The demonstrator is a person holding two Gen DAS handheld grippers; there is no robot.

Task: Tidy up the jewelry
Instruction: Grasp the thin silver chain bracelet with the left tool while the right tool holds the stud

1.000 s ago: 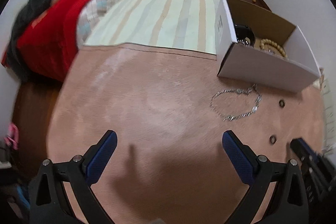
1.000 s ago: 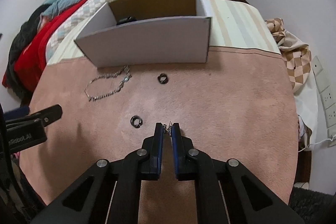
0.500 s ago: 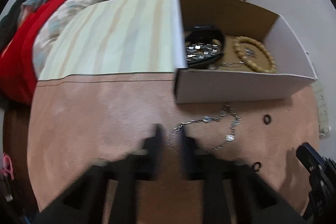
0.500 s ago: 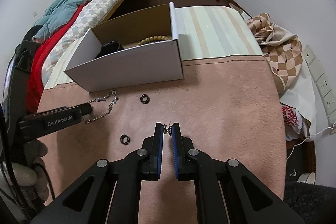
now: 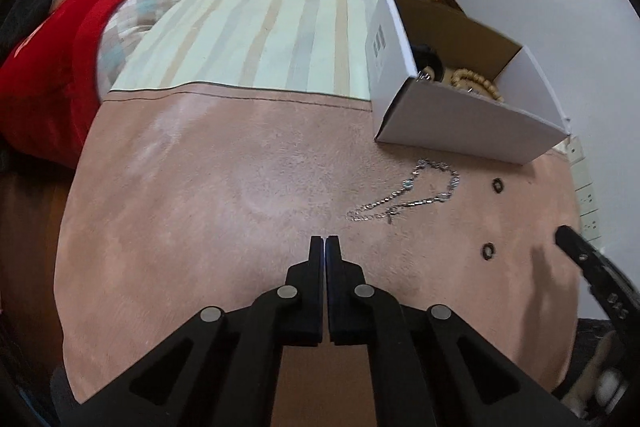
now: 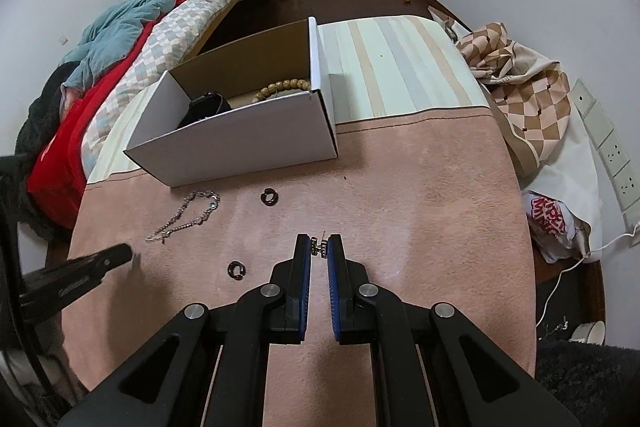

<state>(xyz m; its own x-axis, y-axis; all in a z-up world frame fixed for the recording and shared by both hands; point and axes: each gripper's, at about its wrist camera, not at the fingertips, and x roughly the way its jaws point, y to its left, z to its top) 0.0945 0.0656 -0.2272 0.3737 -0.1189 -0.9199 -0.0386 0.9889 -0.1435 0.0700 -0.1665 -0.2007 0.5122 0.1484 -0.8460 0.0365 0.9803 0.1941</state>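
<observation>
A white cardboard box [image 6: 240, 147] stands on the pink mat and holds a wooden bead bracelet [image 6: 284, 87] and a black item [image 6: 206, 107]. A silver chain [image 6: 186, 217] lies in front of it; it also shows in the left wrist view [image 5: 404, 195]. Two small dark rings [image 6: 269, 196] [image 6: 236, 270] lie on the mat. My right gripper [image 6: 319, 247] is shut on a small silver earring [image 6: 321, 246], held above the mat. My left gripper [image 5: 324, 243] is shut and empty, left of the chain.
The pink mat [image 6: 420, 187] covers a table next to a striped pad [image 5: 248, 39]. A bed with red and checked bedding [image 5: 80, 27] lies to the left. A checked cloth and a bag [image 6: 528, 107] lie to the right by wall sockets.
My left gripper has closed from wide open to shut, swinging toward the box and back. My right gripper has risen and pulled back with the earring held.
</observation>
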